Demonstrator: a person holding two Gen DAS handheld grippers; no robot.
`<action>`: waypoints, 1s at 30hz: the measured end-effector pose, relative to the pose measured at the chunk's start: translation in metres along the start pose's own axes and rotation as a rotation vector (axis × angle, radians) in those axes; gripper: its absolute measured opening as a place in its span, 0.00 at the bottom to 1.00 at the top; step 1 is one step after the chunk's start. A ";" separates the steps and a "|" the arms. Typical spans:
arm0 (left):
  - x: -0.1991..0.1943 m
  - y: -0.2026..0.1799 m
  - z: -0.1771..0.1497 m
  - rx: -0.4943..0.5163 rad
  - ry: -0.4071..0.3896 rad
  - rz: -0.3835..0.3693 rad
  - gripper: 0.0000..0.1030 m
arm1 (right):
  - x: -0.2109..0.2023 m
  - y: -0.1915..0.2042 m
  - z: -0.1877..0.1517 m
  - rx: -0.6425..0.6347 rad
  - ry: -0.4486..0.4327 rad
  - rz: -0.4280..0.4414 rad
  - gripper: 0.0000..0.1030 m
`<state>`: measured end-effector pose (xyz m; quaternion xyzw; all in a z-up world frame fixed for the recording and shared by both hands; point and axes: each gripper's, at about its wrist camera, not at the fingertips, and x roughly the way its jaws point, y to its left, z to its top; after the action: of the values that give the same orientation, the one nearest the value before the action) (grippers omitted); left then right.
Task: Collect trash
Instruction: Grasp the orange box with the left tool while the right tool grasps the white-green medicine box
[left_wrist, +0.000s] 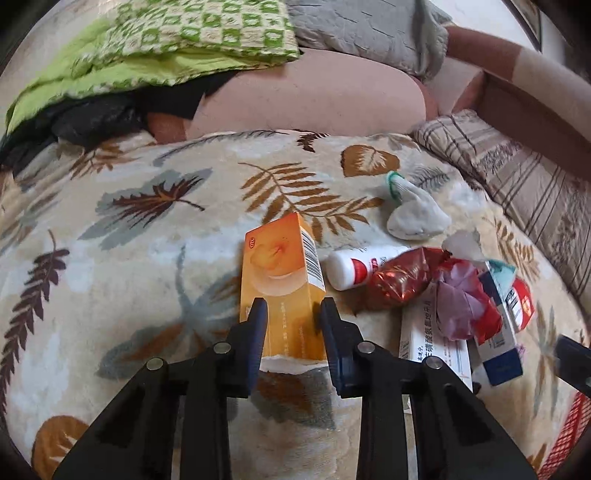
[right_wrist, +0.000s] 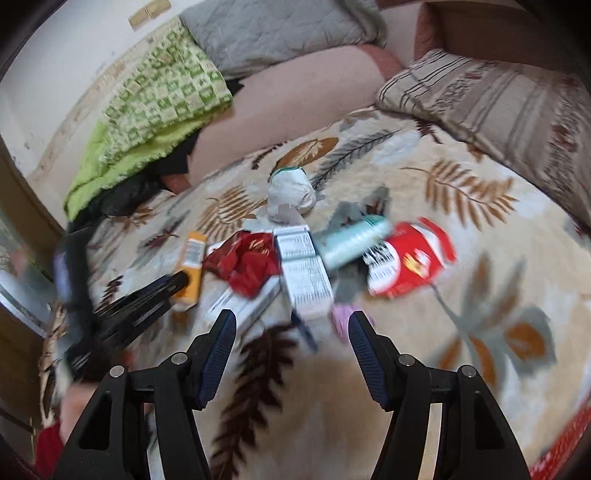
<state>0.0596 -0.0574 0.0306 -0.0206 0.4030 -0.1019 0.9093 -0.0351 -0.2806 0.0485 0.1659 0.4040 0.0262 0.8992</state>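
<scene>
While the trash lies heaped on the leaf-patterned blanket, the scene is set out as follows:
Left gripper: its two fingers are closed against the long sides of the orange box, near the box's torn near end
Orange box: lying flat on the blanket at the left edge of the heap, apart from the white bottle just to its right
Right gripper: held with its fingers spread wide and nothing between them, above the near edge of the heap
Heap: a red foil wrapper, a white carton, a pale teal bottle and a red packet are seen overlapping one another; much of this view is blurred
Sock: a grey balled sock is found just beyond the heap, apart from it
Open room: bare blanket is seen left of the orange box and right of the red packet
Edges: the blanket is bounded at the back by a pink cushion and a green checked cloth, and at the right by a striped pillow
</scene>
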 end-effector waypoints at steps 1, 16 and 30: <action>0.001 0.005 0.001 -0.025 0.005 -0.015 0.28 | 0.008 0.001 0.004 -0.007 0.009 -0.013 0.66; 0.018 0.048 0.001 -0.237 0.095 -0.094 0.47 | 0.017 0.016 -0.019 0.111 -0.162 -0.137 0.42; 0.014 0.037 0.002 -0.190 0.055 -0.040 0.44 | -0.001 0.025 -0.015 0.048 -0.263 -0.095 0.42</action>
<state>0.0765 -0.0246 0.0171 -0.1121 0.4352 -0.0820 0.8895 -0.0452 -0.2533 0.0476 0.1700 0.2904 -0.0479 0.9405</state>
